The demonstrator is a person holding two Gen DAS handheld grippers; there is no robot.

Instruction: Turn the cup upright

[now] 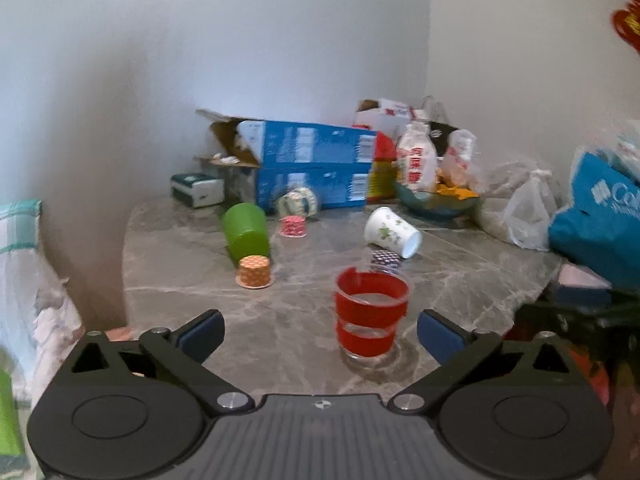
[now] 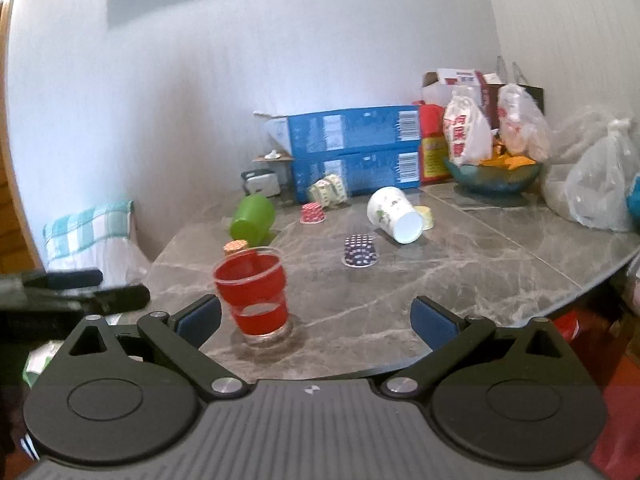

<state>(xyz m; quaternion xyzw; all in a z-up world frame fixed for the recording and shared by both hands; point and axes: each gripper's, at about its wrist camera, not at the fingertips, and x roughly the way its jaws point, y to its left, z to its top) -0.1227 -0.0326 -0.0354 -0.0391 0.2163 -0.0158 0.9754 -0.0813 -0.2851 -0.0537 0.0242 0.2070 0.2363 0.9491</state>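
Both claws spread wide, holding nothing. Left gripper [image 1: 320, 332] — red-banded clear cup [image 1: 371, 314] stands mouth-up just ahead, right of centre, nearer its right finger, not touched. From the right gripper [image 2: 316, 316] the same cup sits by the left finger. I judge that one done.

Next candidate farther out: white floral paper cup [image 2: 394, 214], lying on its side on the marble table [image 2: 460, 272], long axis slanting, base toward me and right. It lies ahead-right of the right claw — the nearer arm, I reckon. Green cup [image 1: 245, 230] lies tipped ahead-left of the left claw.
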